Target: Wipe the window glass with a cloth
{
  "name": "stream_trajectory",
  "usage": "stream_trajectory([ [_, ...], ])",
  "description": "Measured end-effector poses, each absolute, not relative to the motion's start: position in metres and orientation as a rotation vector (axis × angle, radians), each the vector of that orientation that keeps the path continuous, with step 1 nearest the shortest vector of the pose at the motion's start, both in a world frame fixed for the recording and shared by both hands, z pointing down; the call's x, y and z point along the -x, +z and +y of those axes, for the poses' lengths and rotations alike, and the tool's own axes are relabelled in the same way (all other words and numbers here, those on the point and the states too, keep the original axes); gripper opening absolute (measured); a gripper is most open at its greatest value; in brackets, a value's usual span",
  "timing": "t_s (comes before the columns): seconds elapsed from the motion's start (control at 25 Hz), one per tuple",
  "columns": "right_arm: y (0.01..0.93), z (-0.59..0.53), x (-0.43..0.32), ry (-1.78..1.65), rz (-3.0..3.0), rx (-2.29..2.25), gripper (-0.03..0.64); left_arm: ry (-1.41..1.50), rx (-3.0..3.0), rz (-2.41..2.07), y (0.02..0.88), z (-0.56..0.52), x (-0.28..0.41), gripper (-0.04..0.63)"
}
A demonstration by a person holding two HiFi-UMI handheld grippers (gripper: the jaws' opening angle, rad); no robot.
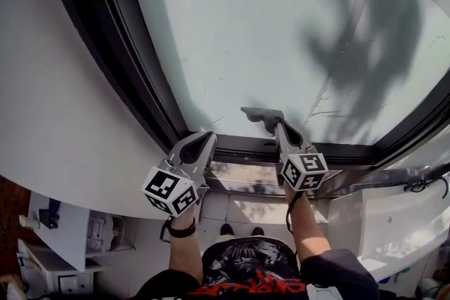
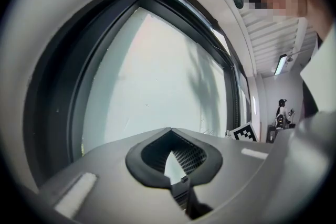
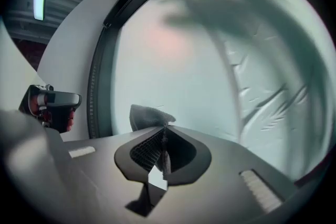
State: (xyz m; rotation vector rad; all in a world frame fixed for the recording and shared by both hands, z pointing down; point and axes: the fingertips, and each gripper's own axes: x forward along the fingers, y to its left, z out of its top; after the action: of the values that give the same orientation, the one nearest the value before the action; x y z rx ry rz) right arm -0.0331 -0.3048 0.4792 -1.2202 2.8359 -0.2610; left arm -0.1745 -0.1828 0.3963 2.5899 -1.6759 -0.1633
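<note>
The window glass (image 1: pixel 281 31) fills most of the head view, pale, with a plant's shadow at the upper right. A small grey cloth (image 1: pixel 261 114) lies against the lower part of the pane, and my right gripper (image 1: pixel 279 128) is shut on it. In the right gripper view the cloth (image 3: pixel 147 115) sticks out past the closed tips of the right gripper (image 3: pixel 164 136), against the glass (image 3: pixel 210 71). My left gripper (image 1: pixel 206 142) is lower left of the cloth, near the bottom frame, shut and holding nothing. The left gripper (image 2: pixel 169 136) points at the glass (image 2: pixel 157 76).
A dark window frame (image 1: pixel 140 81) borders the pane, with its bottom rail (image 1: pixel 246 147) just under both grippers. White wall (image 1: pixel 56 116) lies to the left. Below are white furniture (image 1: pixel 63 235) and a black cable (image 1: pixel 422 186). A distant person (image 2: pixel 282 113) stands in the room.
</note>
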Motion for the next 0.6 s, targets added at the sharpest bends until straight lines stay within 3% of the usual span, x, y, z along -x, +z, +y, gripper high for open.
stream_trajectory([
  [0.6, 0.508, -0.38, -0.375, -0.419, 2.123, 2.058, 0.017, -0.109, -2.789, -1.375, 0.389, -0.222, 0.064, -0.006],
])
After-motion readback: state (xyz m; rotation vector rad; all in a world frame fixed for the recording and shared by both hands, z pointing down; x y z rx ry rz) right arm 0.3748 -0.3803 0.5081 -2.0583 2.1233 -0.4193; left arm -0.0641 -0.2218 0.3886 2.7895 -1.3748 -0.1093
